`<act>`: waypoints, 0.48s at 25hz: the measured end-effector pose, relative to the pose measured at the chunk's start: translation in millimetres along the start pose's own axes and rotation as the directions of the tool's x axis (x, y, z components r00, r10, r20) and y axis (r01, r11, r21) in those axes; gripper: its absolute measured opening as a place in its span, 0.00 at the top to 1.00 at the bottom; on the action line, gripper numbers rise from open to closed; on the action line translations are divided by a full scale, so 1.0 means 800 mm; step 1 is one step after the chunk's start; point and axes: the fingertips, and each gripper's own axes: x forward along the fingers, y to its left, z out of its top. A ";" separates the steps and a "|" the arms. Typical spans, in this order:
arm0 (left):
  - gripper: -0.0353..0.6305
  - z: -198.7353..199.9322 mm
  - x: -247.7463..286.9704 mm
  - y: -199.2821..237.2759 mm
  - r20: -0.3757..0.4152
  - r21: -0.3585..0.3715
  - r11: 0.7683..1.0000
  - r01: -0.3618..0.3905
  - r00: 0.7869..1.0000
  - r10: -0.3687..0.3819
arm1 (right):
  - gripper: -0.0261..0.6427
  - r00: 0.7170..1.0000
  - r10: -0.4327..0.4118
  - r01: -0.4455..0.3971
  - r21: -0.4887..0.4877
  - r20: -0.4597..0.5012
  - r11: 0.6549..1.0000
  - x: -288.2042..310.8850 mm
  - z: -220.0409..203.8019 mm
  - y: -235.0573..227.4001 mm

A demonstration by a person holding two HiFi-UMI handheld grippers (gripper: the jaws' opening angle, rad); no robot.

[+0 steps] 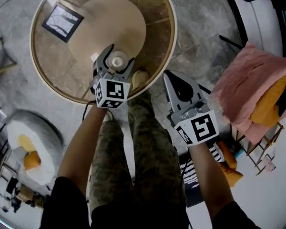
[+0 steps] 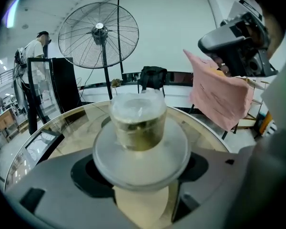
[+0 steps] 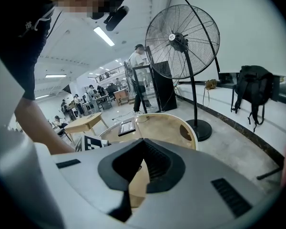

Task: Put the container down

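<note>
One container, one table, one fan, two tools.

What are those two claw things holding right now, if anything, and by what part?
The left gripper clamps the clear container by its wide round rim, one jaw on each side. The right gripper holds nothing, jaws together.

Bright overhead lighting; fisheye edges warp, the close container blurs.

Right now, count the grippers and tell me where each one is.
2. The left gripper is over the table, shut on the container. The right gripper is just off the table's rim, shut and empty. No others show.
</note>
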 end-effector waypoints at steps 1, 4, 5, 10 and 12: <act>0.42 -0.001 -0.001 0.001 0.002 0.000 1.000 -0.005 1.000 0.005 | 0.93 1.000 0.001 -0.001 -0.003 0.000 1.000 -0.003 -0.002 0.002; 0.42 0.001 -0.002 0.001 0.015 -0.013 1.000 -0.007 1.000 0.007 | 0.93 1.000 0.000 0.000 -0.010 -0.002 1.000 -0.015 -0.008 0.006; 0.42 0.003 -0.003 0.001 0.025 -0.019 1.000 -0.006 1.000 0.007 | 0.93 1.000 -0.005 0.005 -0.008 -0.002 1.000 -0.018 -0.010 0.008; 0.39 0.000 -0.019 0.006 0.052 -0.058 0.998 0.005 0.999 -0.002 | 0.93 0.995 -0.092 0.091 0.033 0.026 0.995 -0.039 -0.015 0.002; 0.39 -0.001 -0.030 0.006 0.071 -0.060 0.998 0.012 0.997 -0.008 | 0.93 0.990 -0.136 0.134 0.046 0.038 0.990 -0.049 -0.016 -0.002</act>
